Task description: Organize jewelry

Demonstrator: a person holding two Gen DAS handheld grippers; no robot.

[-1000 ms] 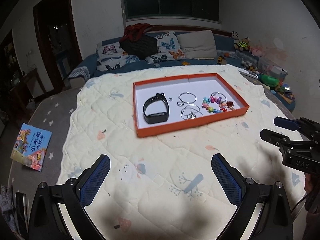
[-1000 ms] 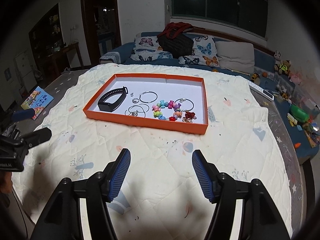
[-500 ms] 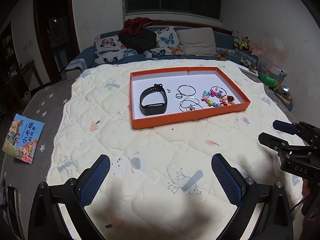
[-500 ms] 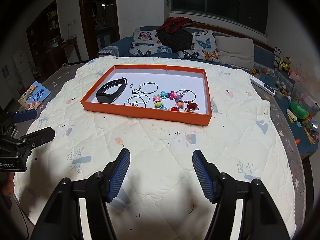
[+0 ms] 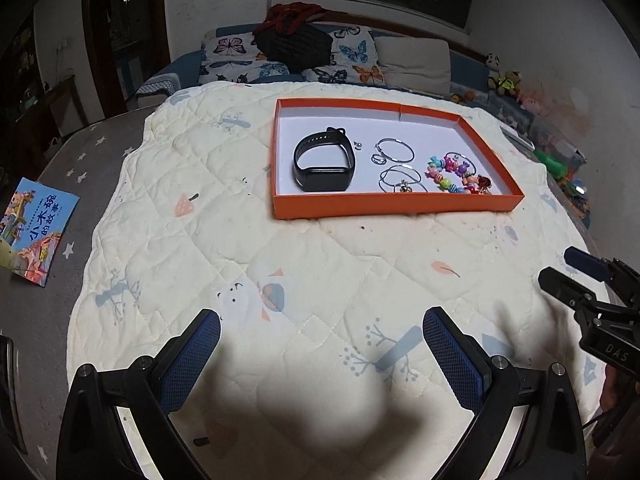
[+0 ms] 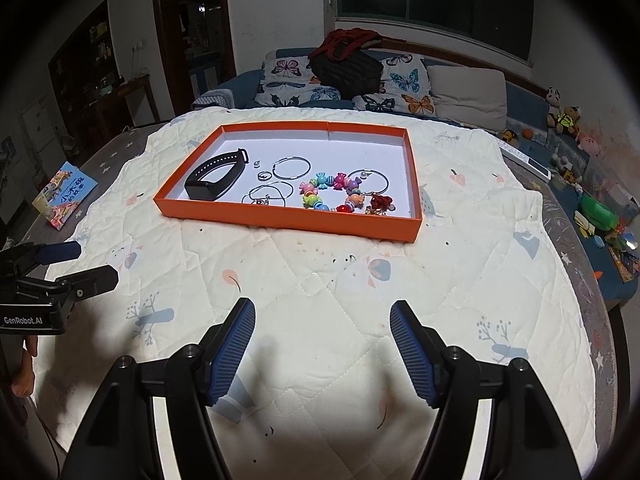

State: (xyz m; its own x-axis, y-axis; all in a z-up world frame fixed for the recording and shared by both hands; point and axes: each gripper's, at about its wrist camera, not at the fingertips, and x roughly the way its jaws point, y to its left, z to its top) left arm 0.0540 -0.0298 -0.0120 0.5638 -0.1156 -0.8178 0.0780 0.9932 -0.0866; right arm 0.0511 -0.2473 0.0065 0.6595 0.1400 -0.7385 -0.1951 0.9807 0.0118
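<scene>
All the jewelry lies inside the orange tray (image 6: 280,220) on the quilt (image 6: 320,280): the black wristband (image 6: 214,178) at its left end, the thin hoops (image 6: 291,168) and a small ring (image 6: 264,176) at mid-tray, the candy-bead bracelet (image 6: 332,196) right of them, loosely grouped by kind as if sorted, though a tidy start would look the same. The left gripper (image 5: 320,354) and right gripper (image 6: 322,344) hover spread wide and empty over bare quilt short of the tray's near wall, a low rim with open room on every side
</scene>
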